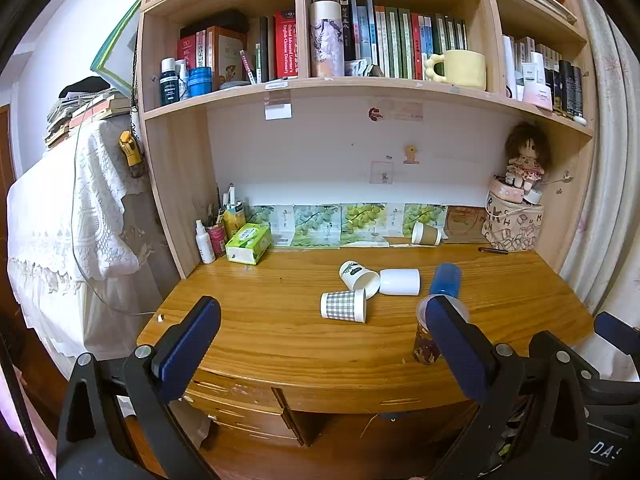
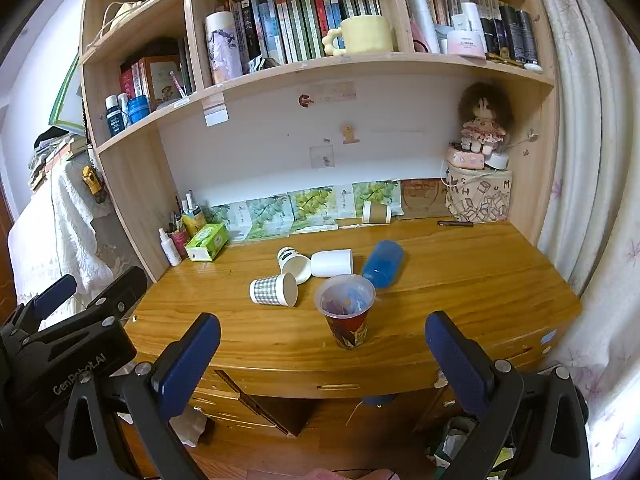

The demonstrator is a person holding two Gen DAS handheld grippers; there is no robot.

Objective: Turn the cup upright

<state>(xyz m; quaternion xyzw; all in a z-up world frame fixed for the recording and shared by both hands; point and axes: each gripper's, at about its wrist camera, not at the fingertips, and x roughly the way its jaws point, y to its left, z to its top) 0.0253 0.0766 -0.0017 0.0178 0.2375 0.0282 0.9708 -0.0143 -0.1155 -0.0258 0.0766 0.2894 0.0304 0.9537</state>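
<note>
Several cups lie on their sides on the wooden desk (image 2: 460,276): a checkered paper cup (image 2: 274,289), a leaf-print paper cup (image 2: 294,264), a plain white cup (image 2: 332,263), a blue plastic cup (image 2: 383,263) and a brown-sleeved cup (image 2: 376,212) at the back. A clear cup with a red patterned lower half (image 2: 346,310) stands upright near the front edge. My right gripper (image 2: 322,354) is open and empty, held back from the desk before the upright cup. My left gripper (image 1: 322,340) is open and empty; its right finger hides part of the upright cup (image 1: 426,340).
A green tissue box (image 2: 207,242), a spray bottle (image 2: 169,247) and a pen holder stand at the back left. A patterned bag (image 2: 478,196) with a doll (image 2: 482,120) on top is at the back right. Shelves with books overhang the desk. Drawers sit below the front edge.
</note>
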